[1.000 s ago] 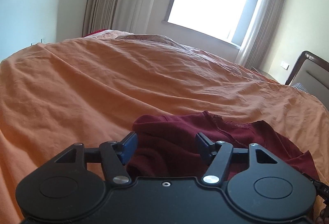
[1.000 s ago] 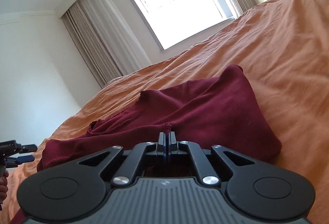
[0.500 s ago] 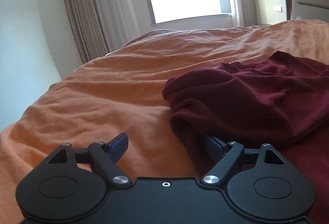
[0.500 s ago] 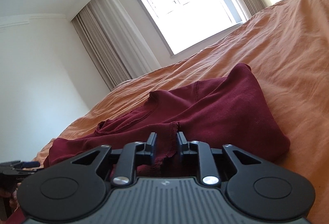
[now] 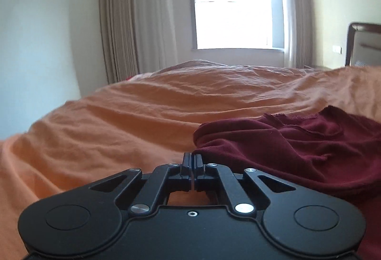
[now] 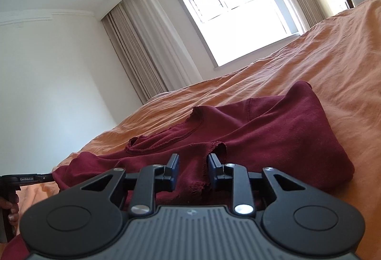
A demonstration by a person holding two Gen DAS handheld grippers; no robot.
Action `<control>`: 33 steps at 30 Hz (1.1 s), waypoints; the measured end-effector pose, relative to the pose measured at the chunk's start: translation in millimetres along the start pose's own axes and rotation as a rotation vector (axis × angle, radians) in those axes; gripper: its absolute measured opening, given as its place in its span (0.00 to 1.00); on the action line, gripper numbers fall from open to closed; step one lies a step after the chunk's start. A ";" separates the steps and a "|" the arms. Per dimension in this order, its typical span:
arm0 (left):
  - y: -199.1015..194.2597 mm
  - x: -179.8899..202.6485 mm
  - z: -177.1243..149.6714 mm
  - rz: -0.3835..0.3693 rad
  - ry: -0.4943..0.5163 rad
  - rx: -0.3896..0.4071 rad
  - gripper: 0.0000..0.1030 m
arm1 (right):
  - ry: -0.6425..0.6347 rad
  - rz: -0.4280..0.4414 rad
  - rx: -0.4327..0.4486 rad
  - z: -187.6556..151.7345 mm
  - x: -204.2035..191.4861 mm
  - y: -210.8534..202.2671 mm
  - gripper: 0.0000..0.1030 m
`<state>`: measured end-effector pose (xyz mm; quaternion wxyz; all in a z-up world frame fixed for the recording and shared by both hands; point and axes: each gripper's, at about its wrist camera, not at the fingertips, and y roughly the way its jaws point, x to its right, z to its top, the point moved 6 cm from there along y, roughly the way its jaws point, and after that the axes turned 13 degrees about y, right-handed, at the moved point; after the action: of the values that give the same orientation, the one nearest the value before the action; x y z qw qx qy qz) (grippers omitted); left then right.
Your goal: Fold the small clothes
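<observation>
A maroon garment [image 5: 297, 148] lies crumpled on the orange bedspread [image 5: 119, 129], to the right in the left wrist view. My left gripper [image 5: 192, 155] is shut, and the garment's left edge meets its tips. In the right wrist view the same garment [image 6: 273, 136] spreads across the middle, neckline toward the left. My right gripper [image 6: 193, 157] has its jaws opening. A frayed hem hangs loose between them, and the pads do not press on it. The left gripper [image 6: 48, 175] shows at the far left, its tip at the garment's corner.
The orange bedspread [image 6: 333, 57] is wrinkled and runs back to a bright window [image 5: 238, 9] with beige curtains [image 5: 138, 21]. A dark wooden headboard [image 5: 364, 45] stands at the right. A person's hand [image 6: 9, 210] holds the left gripper's handle.
The left gripper swung left off the garment's middle, then shut at its left edge. The right gripper, shut on the frayed hem a second ago, has opened and the hem now hangs free.
</observation>
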<state>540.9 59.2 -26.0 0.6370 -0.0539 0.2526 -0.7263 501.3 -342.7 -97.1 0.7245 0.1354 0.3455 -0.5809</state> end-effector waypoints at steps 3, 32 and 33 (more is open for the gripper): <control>-3.4 -3.9 -6.7 -0.027 0.002 -0.007 0.01 | 0.004 -0.002 -0.005 -0.4 1.6 0.2 0.31; -7.9 -25.6 -47.2 -0.074 -0.339 -0.154 0.00 | -0.010 0.105 -0.072 -8.3 -7.0 4.4 0.33; -7.3 -26.1 -52.3 -0.083 -0.337 -0.158 0.01 | -0.007 0.105 -0.074 -8.5 -6.7 4.4 0.33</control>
<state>518.2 100.1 -61.8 0.6336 -0.2351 0.1962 -0.7105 501.9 -331.3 -99.7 0.7597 0.1244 0.3565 -0.5294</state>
